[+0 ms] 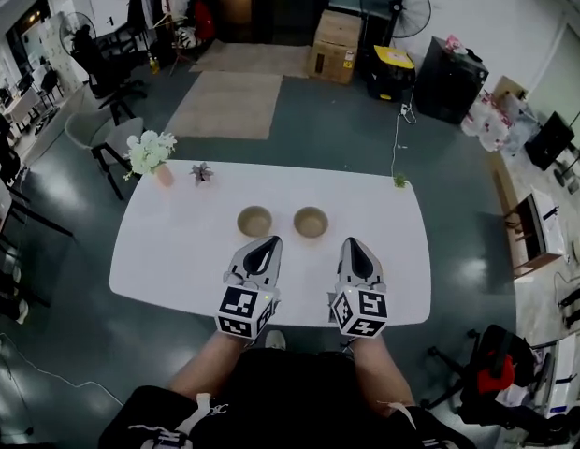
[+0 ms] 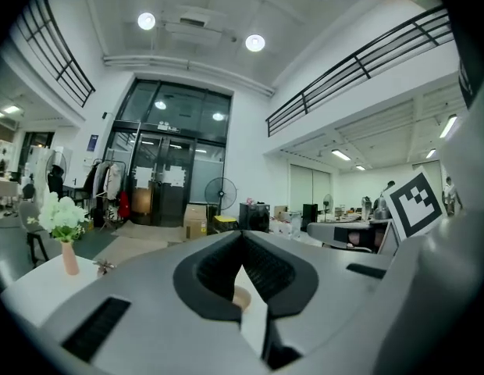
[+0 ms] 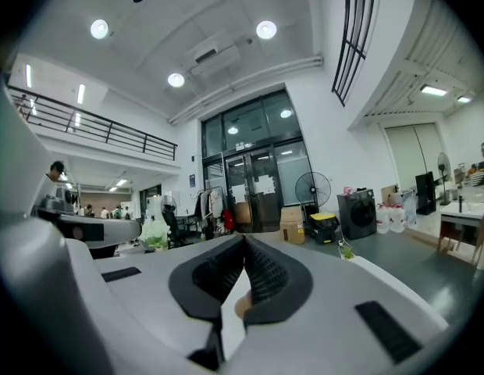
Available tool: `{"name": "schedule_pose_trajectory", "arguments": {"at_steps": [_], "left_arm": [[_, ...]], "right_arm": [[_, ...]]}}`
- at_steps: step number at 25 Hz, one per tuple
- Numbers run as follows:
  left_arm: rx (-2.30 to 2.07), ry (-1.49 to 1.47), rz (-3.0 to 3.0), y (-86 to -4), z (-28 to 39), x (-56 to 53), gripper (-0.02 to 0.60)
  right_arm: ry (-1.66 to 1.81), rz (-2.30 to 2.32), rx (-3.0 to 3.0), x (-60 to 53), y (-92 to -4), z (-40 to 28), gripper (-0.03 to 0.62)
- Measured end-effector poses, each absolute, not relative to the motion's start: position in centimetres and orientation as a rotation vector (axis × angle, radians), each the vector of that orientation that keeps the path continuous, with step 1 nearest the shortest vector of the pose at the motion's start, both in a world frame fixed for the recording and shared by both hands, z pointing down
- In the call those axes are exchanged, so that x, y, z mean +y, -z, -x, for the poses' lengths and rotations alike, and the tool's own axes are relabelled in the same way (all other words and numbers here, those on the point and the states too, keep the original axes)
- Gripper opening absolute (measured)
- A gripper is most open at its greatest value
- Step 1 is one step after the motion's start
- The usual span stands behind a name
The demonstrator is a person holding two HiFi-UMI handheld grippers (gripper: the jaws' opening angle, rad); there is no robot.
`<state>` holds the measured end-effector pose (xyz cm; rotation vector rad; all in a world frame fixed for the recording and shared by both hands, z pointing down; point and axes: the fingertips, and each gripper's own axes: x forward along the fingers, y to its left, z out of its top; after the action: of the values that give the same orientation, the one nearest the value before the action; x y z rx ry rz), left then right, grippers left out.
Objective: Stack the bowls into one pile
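On table [image 1: 178, 251]: two bowls [image 1: 254, 221] [image 1: 311, 222] apart; two tools [image 1: 268, 243] [image 1: 352, 245] closed.

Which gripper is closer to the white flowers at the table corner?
Left. The left gripper is over the table's near side, diagonally across from the white flowers; the right gripper is beside it, farther from them.
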<state>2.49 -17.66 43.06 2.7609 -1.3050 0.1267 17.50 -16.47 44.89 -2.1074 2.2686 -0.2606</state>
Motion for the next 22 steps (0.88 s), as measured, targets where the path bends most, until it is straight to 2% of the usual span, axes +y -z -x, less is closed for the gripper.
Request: {"name": "schedule_pose_trajectory", "arguments": {"at_steps": [12, 22], "left_arm": [[-1.301, -0.155, -2.743, -44.0, -6.4, -24.4, 0.011], [-1.304, -0.169, -2.701, -45.5, -8.1, -27.0, 0.011]], "right_arm": [[0.27, 2.205, 2.288, -22.7, -47.0, -23.2, 0.017], [0.279, 2.213, 2.331, -25.1, -48.5, -24.9, 0.017]]}}
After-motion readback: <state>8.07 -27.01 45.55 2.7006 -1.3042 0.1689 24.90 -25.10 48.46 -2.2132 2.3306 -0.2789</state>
